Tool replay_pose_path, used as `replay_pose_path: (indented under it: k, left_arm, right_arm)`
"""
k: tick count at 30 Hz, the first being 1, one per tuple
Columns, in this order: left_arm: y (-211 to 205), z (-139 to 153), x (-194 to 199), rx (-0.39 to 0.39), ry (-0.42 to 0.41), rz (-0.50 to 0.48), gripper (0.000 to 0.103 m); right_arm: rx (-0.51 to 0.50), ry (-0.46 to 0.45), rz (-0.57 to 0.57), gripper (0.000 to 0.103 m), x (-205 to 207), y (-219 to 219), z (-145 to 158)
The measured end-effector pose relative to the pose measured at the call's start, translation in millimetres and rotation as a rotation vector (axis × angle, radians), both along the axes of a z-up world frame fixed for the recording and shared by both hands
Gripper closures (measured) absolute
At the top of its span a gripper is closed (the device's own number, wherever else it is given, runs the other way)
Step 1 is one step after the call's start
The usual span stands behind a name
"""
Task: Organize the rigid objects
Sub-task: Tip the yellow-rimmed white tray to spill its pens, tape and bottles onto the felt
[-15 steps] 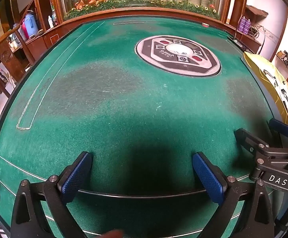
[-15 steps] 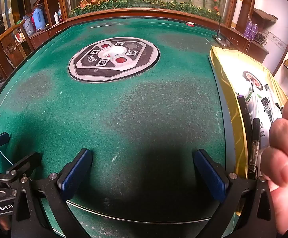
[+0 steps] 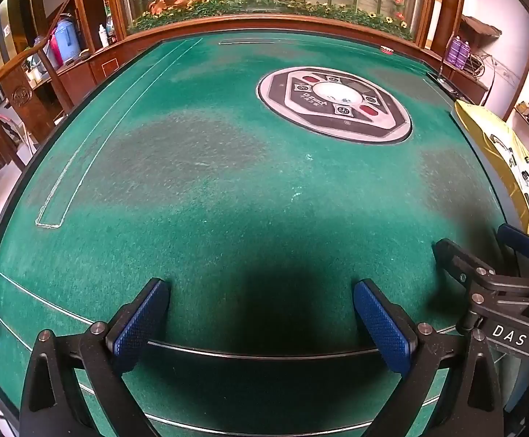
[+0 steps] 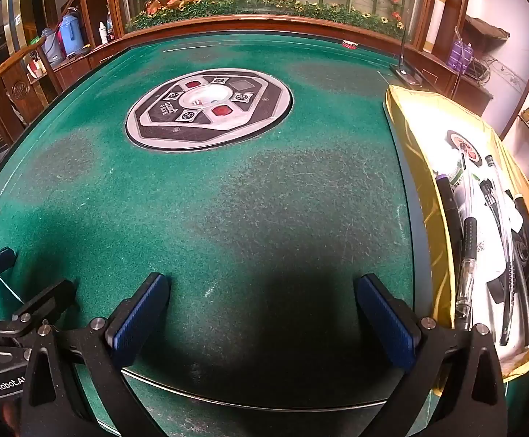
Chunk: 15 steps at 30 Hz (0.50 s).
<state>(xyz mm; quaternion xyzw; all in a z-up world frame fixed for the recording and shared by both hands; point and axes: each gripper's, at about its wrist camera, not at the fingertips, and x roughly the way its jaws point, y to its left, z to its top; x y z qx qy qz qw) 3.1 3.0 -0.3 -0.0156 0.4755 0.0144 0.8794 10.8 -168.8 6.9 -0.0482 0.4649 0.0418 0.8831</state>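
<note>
Green felt covers the table (image 4: 228,200). Half a second ago a bare hand was at the right edge of the right view; now it is gone, and the pens (image 4: 468,233) lie in the gold tray (image 4: 421,167) at the right. The left gripper (image 3: 261,313) and the right gripper (image 4: 261,309) are both spread wide, holding nothing. I judge that picking has not yet begun.

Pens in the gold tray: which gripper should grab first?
Right. The right gripper is open beside the gold tray holding the pens; the left gripper, also open, sits farther from it.
</note>
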Motion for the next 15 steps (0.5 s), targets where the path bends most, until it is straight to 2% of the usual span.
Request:
replay_pose_path:
  k: [15]
  left_arm:
    - [-3.2,1.8,-7.6,0.004,-0.004,-0.008,0.001]
  right_arm:
    - [0.009,-0.01,0.011,0.0,1.5,1.5,-0.1]
